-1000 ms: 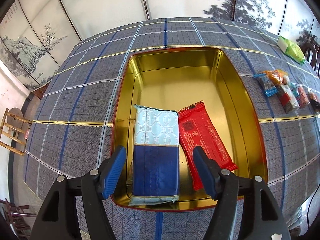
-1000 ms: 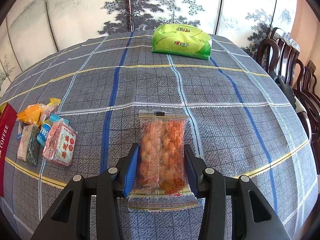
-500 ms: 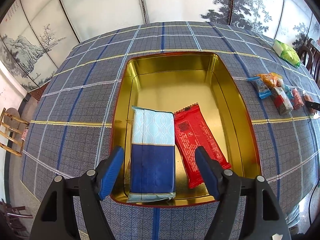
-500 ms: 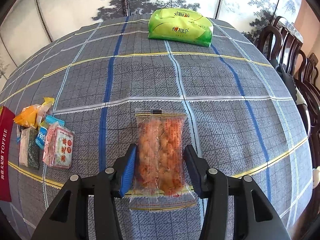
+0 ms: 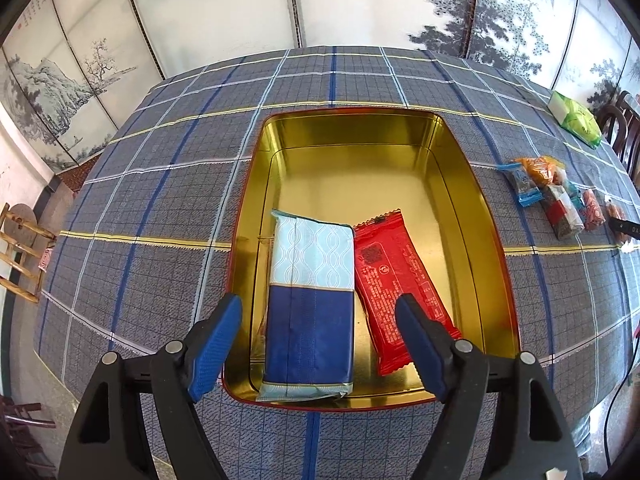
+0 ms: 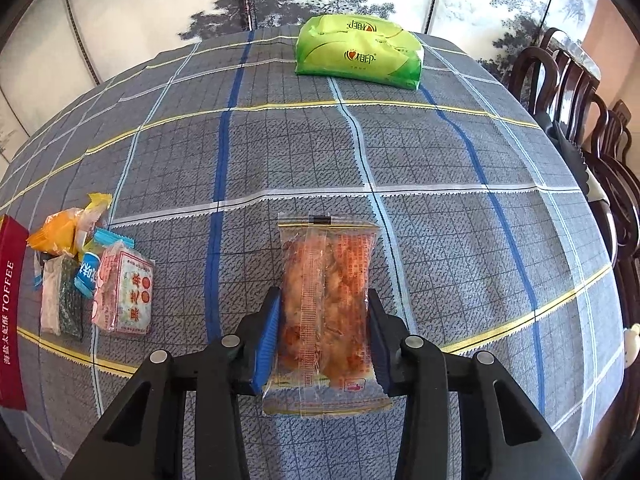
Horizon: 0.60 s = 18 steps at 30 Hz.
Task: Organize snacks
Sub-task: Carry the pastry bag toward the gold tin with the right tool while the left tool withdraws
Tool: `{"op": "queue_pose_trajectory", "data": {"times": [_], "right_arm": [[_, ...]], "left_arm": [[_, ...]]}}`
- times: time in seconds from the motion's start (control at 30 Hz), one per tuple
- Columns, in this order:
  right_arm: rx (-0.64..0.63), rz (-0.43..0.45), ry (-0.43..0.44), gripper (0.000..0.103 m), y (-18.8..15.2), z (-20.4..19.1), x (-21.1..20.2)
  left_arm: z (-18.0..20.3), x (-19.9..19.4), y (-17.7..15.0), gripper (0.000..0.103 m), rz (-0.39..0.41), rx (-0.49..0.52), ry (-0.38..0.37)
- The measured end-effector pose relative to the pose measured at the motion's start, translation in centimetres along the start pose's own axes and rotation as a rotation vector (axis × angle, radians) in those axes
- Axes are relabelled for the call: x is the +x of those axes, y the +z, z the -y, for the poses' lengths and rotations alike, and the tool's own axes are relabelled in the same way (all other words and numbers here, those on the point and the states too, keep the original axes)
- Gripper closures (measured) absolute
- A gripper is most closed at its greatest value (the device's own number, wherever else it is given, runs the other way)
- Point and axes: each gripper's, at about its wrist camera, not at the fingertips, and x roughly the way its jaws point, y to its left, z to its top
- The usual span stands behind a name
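A gold tin [image 5: 472, 184] with a red rim sits on the checked tablecloth. In it lie a blue and pale-blue pack [image 5: 310, 304] and a red packet [image 5: 396, 276] side by side. My left gripper [image 5: 320, 346] is open and empty, above the tin's near end. My right gripper [image 6: 324, 338] is shut on a clear packet of orange snacks [image 6: 326, 292], held a little above the cloth. A small group of snacks [image 6: 96, 272] lies to its left, also in the left wrist view [image 5: 556, 196].
A green tissue pack [image 6: 358, 56] lies at the table's far side. The tin's red lid [image 6: 12, 304] marked TOFFEE lies at the left edge. Dark wooden chairs [image 6: 592, 120] stand along the table's right side. Painted screens stand behind the table.
My left gripper has drawn back and up from the tin, still open. My right gripper has lifted the orange snack packet a little off the cloth.
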Motion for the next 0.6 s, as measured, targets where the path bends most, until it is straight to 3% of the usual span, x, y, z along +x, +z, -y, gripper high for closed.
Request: {"op": "queue_pose_trajectory", "data": {"times": [0.23, 0.43, 0.6], "right_arm": [[0.033, 0.084, 0.005, 0.062, -0.9, -1.1, -3.0], [0.013, 0.146, 0.125, 0.062, -0.8, -5.0, -6.9], [-0.068, 0.143, 0.258, 0.062, -1.4, -11.5, -8.8]], "left_arm": [[-0.6, -0.7, -0.3, 0.023, 0.032, -0.019, 0.007], [-1.5, -1.4, -0.7, 0.022, 0.054, -0.061, 0.016], [-3.1, -2.6, -1.2, 0.021, 0.087, -0.118, 0.058]]}}
